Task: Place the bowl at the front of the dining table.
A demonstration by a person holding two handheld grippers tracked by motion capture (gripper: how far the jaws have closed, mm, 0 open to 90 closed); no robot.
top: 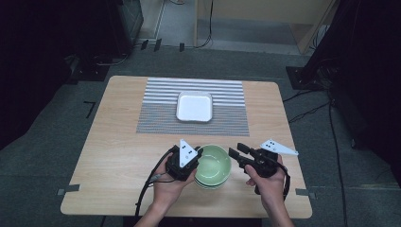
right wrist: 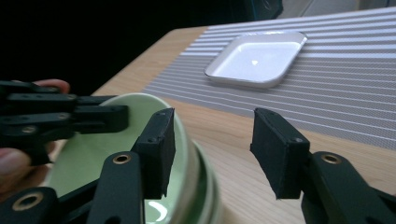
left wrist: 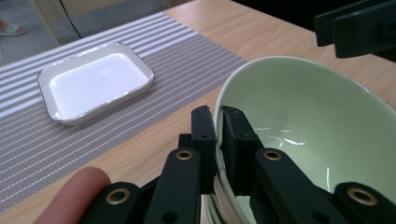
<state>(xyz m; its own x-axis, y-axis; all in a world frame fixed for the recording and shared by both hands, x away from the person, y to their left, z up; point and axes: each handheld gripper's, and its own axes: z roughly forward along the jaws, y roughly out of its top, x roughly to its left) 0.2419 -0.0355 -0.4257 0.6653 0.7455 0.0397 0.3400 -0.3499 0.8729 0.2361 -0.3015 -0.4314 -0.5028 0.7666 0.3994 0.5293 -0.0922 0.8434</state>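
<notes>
Green bowl (top: 213, 166) sits stacked near the table's (top: 118, 142) front edge; our left gripper (left wrist: 217, 140) pinches its rim, our right gripper (right wrist: 212, 149) waits wide open beside it. Next we should lift it toward the white tray (top: 194, 106).

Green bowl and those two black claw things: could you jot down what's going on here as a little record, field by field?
Bowl: green bowl, top of a small stack, near edge of the wooden table
Left gripper: jaws shut on the bowl's rim, one inside, one outside
Right gripper: jaws open, beside the bowl's other side, not gripping
Tray: white tray, empty, on the striped placemat farther back
Hands: one holds each gripper
</notes>
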